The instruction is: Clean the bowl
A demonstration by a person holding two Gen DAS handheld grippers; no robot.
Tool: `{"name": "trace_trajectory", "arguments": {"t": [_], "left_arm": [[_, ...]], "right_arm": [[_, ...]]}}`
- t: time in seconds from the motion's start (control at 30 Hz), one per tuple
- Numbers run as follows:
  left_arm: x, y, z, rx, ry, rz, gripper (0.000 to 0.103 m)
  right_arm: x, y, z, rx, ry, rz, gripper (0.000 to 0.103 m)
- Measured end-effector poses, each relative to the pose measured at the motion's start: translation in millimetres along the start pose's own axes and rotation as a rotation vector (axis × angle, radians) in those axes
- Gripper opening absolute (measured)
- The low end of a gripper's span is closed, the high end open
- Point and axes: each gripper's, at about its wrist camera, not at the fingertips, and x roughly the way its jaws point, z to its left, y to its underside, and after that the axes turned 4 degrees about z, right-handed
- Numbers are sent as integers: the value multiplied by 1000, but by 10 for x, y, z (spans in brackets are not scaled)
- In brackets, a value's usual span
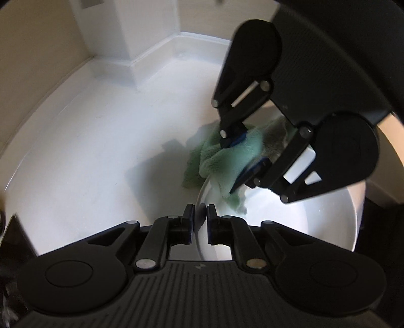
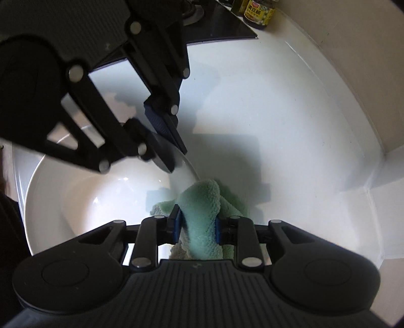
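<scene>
A white bowl (image 1: 303,222) (image 2: 75,201) rests on the white counter (image 1: 88,151). My left gripper (image 1: 201,217) (image 2: 176,160) straddles its rim, one pad inside and one outside, shut on it. A fluffy green cloth (image 1: 227,156) (image 2: 202,209) hangs over the same rim a little further along, partly inside the bowl and partly on the counter. My right gripper (image 2: 197,227) (image 1: 234,164) is shut on a thick fold of that cloth and points steeply down. The two grippers stand close together.
A jar with a yellow label (image 2: 257,12) stands at the counter's back beside a black glass hob (image 2: 222,30). A white upstand (image 1: 151,63) and beige walls close the counter on two sides, meeting in a corner (image 2: 373,181).
</scene>
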Motion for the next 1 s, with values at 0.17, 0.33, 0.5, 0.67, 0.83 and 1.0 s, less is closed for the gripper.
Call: {"name": "trace_trajectory", "arguments": {"t": [0.17, 0.33, 0.5, 0.67, 0.83, 1.0], "left_arm": [[53, 196, -76, -109, -60, 2, 23], [172, 174, -32, -125, -15, -16, 9], [335, -39, -27, 9, 4, -1, 7], [423, -218, -71, 118, -29, 36, 9], [525, -391, -34, 161, -23, 36, 8], [389, -253, 40, 58, -9, 3, 9]], "right_arm": [[-105, 292, -101, 168, -44, -62, 18], [-188, 510, 81, 176, -52, -45, 18], [-366, 743, 49, 54, -135, 11, 21], [-374, 682, -22, -28, -73, 58, 22], [-381, 577, -8, -65, -2, 29, 22], [-455, 640, -43, -29, -11, -7, 22]]}}
